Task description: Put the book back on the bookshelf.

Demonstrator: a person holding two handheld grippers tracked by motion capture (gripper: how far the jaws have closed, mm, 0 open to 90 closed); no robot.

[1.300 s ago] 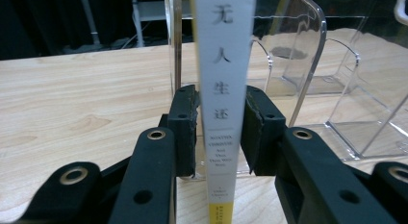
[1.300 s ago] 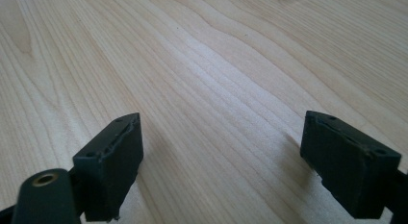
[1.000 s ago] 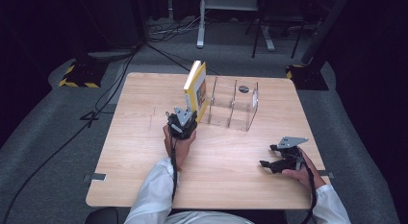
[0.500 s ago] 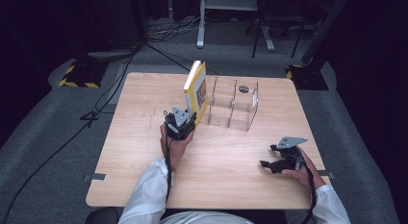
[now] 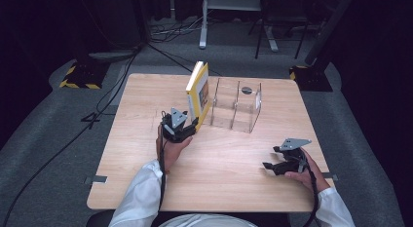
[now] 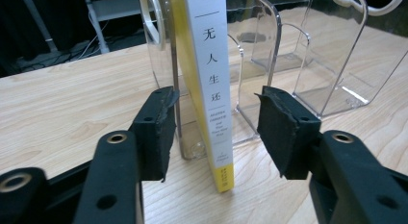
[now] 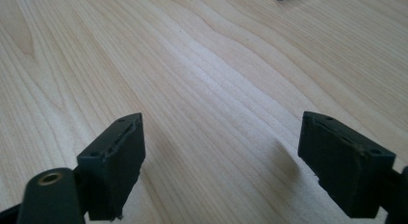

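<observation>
A yellow book (image 5: 198, 93) with a white spine (image 6: 211, 80) stands on its end in the left end slot of a clear acrylic rack (image 5: 236, 107) (image 6: 327, 65), leaning slightly. My left gripper (image 5: 191, 125) (image 6: 214, 123) points at the spine. Its jaws have just been opening and now stand on either side of the spine with a gap on each side, so nothing is held. My right gripper (image 5: 269, 158) (image 7: 221, 147) rests low over bare wood at the table's right front, jaws wide open and empty.
The wooden table (image 5: 146, 154) has bare room in front of the rack and between the two hands. A small dark round disc (image 5: 247, 89) lies behind the rack. Cables and stand bases sit on the grey floor beyond the table's far edge.
The left gripper's jaws have come off the book's spine and spread apart, and the hand has drawn back slightly toward the person. The book stays in the rack. The right gripper has not moved.
</observation>
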